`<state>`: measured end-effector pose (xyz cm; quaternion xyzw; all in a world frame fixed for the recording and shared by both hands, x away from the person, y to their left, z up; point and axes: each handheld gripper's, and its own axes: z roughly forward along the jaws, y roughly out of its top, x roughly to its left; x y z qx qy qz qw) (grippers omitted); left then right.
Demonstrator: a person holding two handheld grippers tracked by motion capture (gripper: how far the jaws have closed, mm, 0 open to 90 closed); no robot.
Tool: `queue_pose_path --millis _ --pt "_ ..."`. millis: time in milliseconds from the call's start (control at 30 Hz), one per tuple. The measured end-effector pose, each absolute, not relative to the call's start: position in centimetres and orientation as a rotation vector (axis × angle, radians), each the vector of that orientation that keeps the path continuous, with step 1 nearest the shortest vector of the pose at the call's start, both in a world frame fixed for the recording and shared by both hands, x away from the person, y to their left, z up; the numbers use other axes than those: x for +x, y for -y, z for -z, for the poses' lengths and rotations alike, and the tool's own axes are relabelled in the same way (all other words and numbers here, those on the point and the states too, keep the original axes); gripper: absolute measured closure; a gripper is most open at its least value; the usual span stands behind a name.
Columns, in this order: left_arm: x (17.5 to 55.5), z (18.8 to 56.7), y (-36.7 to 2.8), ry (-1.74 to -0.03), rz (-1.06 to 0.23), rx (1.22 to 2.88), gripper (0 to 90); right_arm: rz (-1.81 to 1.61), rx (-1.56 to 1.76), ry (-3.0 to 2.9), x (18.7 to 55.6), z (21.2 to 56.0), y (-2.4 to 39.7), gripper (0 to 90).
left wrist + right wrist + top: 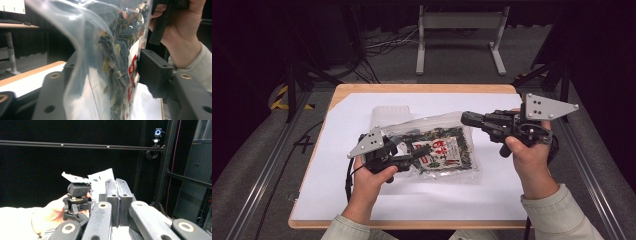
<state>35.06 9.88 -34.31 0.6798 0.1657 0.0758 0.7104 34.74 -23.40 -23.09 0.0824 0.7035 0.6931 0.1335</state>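
Observation:
A clear zip bag (pixel 439 145) holds a seaweed packet with a red and white label (pixel 442 152). It is held over the white-covered table (pixel 377 200). My right gripper (pixel 465 119) is shut on the bag's upper right corner; in the right gripper view its jaws (pixel 117 192) stand pressed together. My left gripper (pixel 424 150) is at the bag's left side. In the left gripper view the bag (pixel 110 62) hangs between its jaws (pixel 107 70): the right pad (pixel 152 72) touches the packet, while the left pad stands off behind loose film.
The table's wooden rim (pixel 422 88) shows at the far edge. A metal stand (pixel 459 22) and cables lie on the floor behind. Dark frame rails (pixel 262 170) run along both sides of the table.

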Motion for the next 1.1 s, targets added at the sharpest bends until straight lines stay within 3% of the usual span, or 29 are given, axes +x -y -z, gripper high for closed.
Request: queue_pose_path --millis 167,467,833,1000,1100 --pt "34.6 34.2 -9.7 -0.335 -0.185 1.519 57.8 -2.010 0.248 -2.033 34.8 23.1 23.7 90.0" --pt "34.0 33.8 -9.5 -0.285 -0.167 1.538 68.4 -2.017 0.268 -2.008 34.9 23.2 24.5 90.0" --pt "33.4 33.3 -8.9 -0.259 -0.154 1.543 72.0 -1.999 0.270 -1.966 34.4 23.1 25.3 87.3" --pt "33.4 32.7 -8.7 -0.257 -0.172 1.551 72.3 -1.954 0.277 -1.926 34.0 23.0 25.4 82.0" --pt "33.5 31.8 -8.6 -0.256 -0.190 1.571 72.4 -1.921 0.300 -1.885 33.8 22.8 25.8 70.7"
